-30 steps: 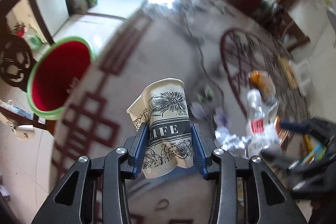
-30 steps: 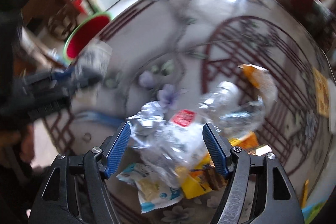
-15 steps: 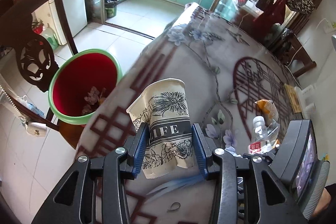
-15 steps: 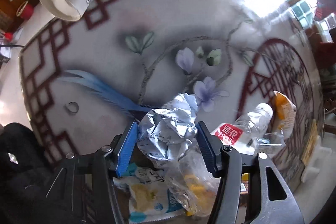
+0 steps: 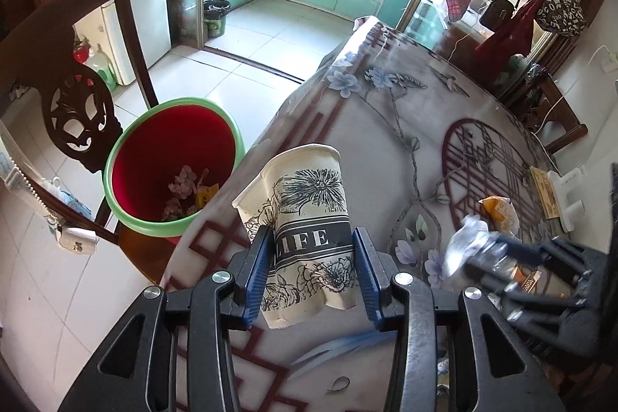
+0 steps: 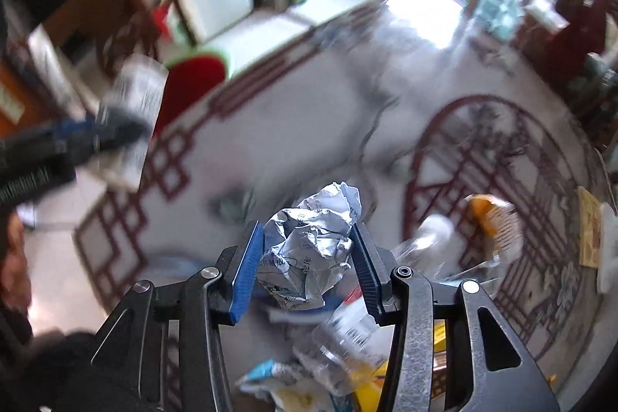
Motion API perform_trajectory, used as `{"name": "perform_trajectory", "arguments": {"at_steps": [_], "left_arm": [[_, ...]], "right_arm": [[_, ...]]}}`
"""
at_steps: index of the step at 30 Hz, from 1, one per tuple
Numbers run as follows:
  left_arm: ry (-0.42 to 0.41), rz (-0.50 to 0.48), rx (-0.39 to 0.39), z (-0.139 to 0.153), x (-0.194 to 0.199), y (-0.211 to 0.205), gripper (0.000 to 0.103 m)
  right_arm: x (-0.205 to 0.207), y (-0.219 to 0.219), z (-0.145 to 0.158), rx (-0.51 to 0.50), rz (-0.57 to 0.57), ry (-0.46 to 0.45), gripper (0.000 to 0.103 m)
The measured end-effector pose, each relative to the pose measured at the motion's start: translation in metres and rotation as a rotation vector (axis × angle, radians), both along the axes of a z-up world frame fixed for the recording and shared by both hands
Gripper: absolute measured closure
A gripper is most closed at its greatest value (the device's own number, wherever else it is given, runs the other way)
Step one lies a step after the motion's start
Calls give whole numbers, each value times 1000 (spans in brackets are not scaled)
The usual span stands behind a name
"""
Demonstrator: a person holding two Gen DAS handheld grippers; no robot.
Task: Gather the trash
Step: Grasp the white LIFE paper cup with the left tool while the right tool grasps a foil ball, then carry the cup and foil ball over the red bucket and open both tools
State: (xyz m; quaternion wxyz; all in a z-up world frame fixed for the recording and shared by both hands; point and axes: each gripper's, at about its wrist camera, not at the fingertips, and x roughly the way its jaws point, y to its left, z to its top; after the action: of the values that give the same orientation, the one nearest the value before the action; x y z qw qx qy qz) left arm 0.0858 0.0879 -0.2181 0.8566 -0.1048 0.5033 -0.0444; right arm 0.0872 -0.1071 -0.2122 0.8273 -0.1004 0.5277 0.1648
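My left gripper (image 5: 312, 232) is shut on a crushed paper cup (image 5: 309, 203) printed with flowers and "LIFE", held above the table edge. A red bin with a green rim (image 5: 116, 149) stands on the floor to the left, with some scraps at its bottom. My right gripper (image 6: 307, 230) has its jaws closing on a crumpled white paper ball (image 6: 309, 250), which both pads touch and which hangs clear of the table. In the left wrist view that gripper (image 5: 502, 253) is a blur at the right. The right wrist view shows the cup (image 6: 135, 103) at far left.
A plastic bottle (image 6: 347, 334), an orange bag (image 6: 490, 219) and wrappers (image 6: 278, 385) lie on the patterned round table (image 5: 386, 141) under my right gripper. A dark wooden chair (image 5: 77, 95) stands beside the bin. White tiled floor leads to a kitchen doorway (image 5: 270, 26).
My right gripper's jaws came together on the paper ball and raised it off the trash heap. My left gripper carried the cup toward the table edge, bringing the bin into fuller view.
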Motion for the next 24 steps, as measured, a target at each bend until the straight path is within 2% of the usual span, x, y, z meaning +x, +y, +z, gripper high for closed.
{"name": "perform_trajectory", "arguments": {"at_steps": [5,10,18,24], "left_arm": [[-7,-14,5,3,6,3,63],[-30,-37,2,11,11,7,63],[-88,-66,17,32,22,17,63],[-104,-105,27,37,26,20,63]], "right_arm": [[17,-11,17,53,-87,-46,58],[22,-10,28,66,-149,-86,58],[20,-1,45,86,-194,-137,58],[19,11,58,105,-221,-167,58]]}}
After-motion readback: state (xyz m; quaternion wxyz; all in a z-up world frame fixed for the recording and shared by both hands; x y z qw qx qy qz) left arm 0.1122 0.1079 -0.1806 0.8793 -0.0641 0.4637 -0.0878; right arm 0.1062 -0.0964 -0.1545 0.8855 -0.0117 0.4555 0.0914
